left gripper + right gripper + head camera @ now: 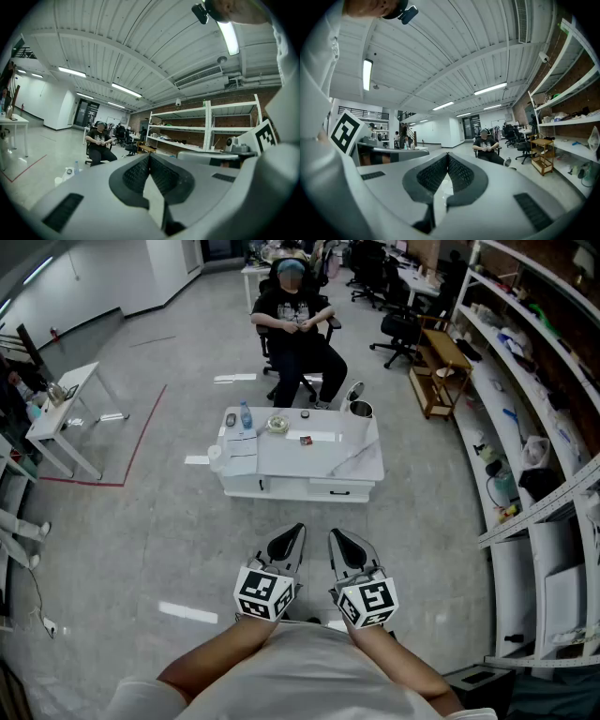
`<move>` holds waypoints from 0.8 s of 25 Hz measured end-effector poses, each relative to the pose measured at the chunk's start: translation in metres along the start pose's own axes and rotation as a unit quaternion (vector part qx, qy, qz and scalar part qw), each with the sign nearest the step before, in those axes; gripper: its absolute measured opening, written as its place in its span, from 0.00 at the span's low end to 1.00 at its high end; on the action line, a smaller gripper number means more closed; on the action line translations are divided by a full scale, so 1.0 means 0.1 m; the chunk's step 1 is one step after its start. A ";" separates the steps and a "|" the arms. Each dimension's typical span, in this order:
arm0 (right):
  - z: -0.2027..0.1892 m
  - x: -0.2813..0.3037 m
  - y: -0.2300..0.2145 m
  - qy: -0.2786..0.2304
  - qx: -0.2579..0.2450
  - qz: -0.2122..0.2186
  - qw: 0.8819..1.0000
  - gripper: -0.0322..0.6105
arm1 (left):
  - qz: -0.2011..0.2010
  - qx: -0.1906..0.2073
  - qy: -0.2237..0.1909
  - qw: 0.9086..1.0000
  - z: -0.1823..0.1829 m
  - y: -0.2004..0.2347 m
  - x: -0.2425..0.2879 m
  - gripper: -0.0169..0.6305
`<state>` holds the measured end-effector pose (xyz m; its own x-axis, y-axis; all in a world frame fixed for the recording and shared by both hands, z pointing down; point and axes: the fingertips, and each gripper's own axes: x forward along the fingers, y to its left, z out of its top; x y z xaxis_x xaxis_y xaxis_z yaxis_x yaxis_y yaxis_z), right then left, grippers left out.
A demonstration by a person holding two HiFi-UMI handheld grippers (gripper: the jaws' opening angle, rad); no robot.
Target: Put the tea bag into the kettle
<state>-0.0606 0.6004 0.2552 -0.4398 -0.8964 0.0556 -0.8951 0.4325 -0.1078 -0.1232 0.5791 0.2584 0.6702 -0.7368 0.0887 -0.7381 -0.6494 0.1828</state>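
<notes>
- Both sets of jaws clenched on nothing: left gripper [295,532] and right gripper [336,536], low centre.
- Table [319,463] mid-frame, well apart from them.
- Likely tea bag [306,440] on the table; kettle [361,410] at its upper-right corner.
- Nothing done yet; approach, pick-up and drop all remain.

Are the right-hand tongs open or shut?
Shut. In the right gripper view the right tongs meet at their tips, with nothing between them.
</notes>
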 end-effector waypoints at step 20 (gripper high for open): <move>-0.03 0.76 0.04 0.009 0.007 0.003 1.000 0.07 | -0.042 -0.021 0.014 0.999 0.02 0.63 0.36 0.04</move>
<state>-0.0975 0.5344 0.2616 -0.4457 -0.8923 0.0724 -0.8918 0.4355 -0.1228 -0.1458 0.5110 0.2707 0.7325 -0.6735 0.0990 -0.6752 -0.7004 0.2314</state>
